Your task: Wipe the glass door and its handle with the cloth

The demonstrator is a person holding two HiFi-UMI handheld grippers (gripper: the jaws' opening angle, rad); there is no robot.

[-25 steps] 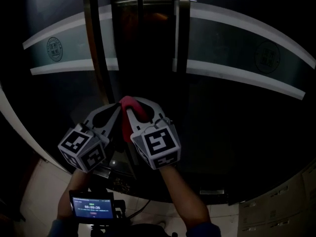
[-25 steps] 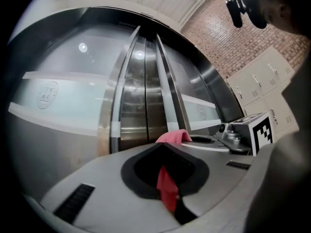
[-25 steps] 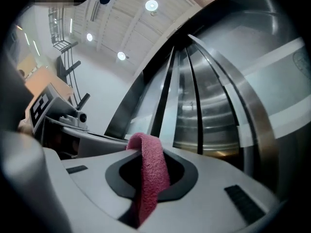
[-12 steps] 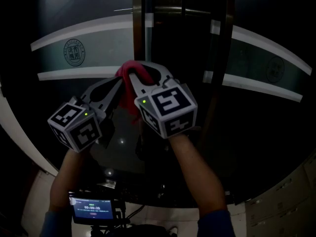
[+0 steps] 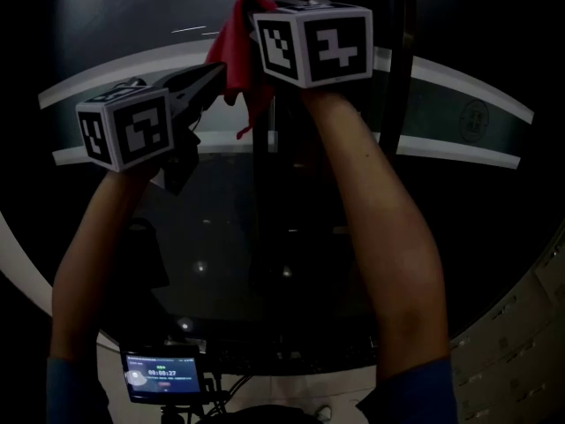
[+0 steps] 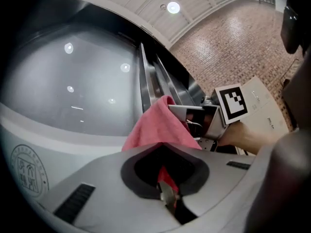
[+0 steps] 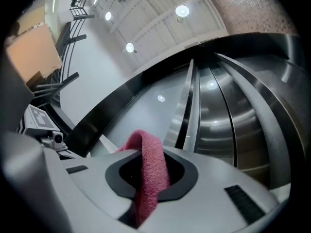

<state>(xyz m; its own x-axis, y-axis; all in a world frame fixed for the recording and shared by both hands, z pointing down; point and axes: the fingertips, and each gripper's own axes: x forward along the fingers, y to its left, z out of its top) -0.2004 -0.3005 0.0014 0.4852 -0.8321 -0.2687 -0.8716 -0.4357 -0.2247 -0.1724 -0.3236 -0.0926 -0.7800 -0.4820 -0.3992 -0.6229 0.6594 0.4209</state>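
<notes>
A red cloth (image 5: pixel 237 44) hangs bunched between both grippers, high against the dark glass door (image 5: pixel 132 25), just left of the vertical metal handle bar (image 5: pixel 265 157). My right gripper (image 5: pixel 254 18) is raised highest and shut on the cloth (image 7: pixel 151 166), which passes folded through its jaws. Lower and to the left, my left gripper (image 5: pixel 214 73) is shut on a thin edge of the same cloth (image 6: pixel 156 127). The left gripper view shows the right gripper's cube (image 6: pixel 232 103) beyond the cloth. A second handle bar (image 5: pixel 408 87) stands further right.
White curved bands (image 5: pixel 459 78) and round emblems (image 5: pixel 475 111) cross the glass. A small lit screen (image 5: pixel 163 374) sits low at the person's body. Pale lockers (image 5: pixel 512 343) stand at the lower right. A brick wall (image 6: pixel 233 38) and ceiling lights (image 7: pixel 182 10) show above.
Both grippers have risen together up the door beside the handle, carrying the cloth from near waist height to the top of the view.
</notes>
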